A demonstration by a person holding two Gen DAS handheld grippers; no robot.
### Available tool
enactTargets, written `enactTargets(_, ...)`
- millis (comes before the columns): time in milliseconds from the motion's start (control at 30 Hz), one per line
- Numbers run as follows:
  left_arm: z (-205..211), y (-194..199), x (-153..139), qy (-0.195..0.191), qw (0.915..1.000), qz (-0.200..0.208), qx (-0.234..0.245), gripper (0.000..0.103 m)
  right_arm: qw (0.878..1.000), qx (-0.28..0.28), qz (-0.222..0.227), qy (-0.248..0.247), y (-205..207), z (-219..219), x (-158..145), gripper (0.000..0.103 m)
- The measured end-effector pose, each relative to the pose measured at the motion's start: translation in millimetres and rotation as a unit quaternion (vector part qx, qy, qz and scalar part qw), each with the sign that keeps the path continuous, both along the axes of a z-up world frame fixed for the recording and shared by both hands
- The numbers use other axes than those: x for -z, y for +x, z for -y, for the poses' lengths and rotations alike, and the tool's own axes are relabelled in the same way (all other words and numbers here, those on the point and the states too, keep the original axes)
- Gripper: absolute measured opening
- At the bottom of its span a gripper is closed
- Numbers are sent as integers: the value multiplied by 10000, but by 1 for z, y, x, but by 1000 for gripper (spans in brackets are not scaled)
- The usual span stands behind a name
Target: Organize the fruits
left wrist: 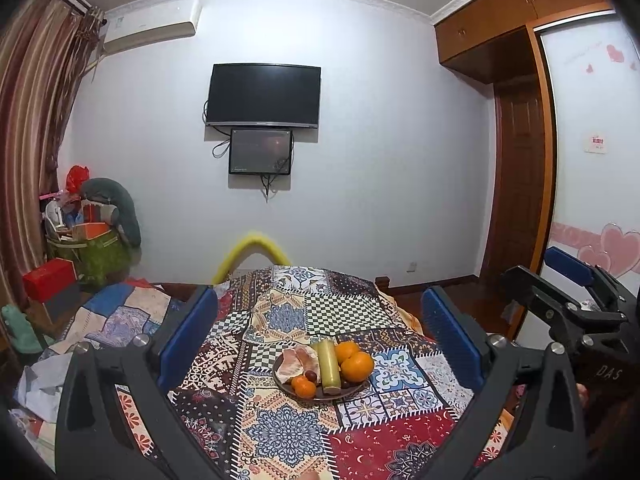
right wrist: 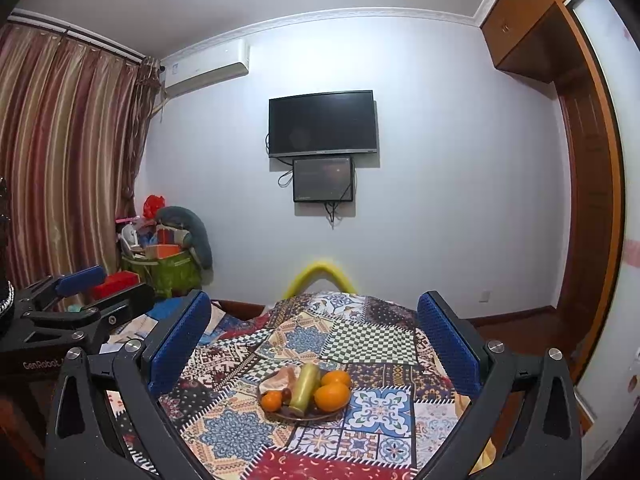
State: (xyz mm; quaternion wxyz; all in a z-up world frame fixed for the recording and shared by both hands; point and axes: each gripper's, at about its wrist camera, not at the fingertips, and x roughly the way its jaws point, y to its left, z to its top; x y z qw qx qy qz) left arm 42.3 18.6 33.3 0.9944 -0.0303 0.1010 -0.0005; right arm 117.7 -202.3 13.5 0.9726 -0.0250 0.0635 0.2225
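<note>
We are holding both grippers, left (left wrist: 318, 328) and right (right wrist: 314, 330), wide open and empty above the patchwork-clothed table (left wrist: 280, 432); ahead between their fingers, the dark round plate (left wrist: 352, 390) is already carrying oranges (left wrist: 357, 367), so little seems left.

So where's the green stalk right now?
In both views it lies mid-plate: green stalk, oranges to its right, pink peeled fruit to its left.
</note>
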Motion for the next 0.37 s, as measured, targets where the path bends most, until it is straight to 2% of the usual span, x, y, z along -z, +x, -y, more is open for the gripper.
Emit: enactTargets(367,0,3,1,-36,10000,-27,32,103,10000,-14,-45,42,1,2,0,103)
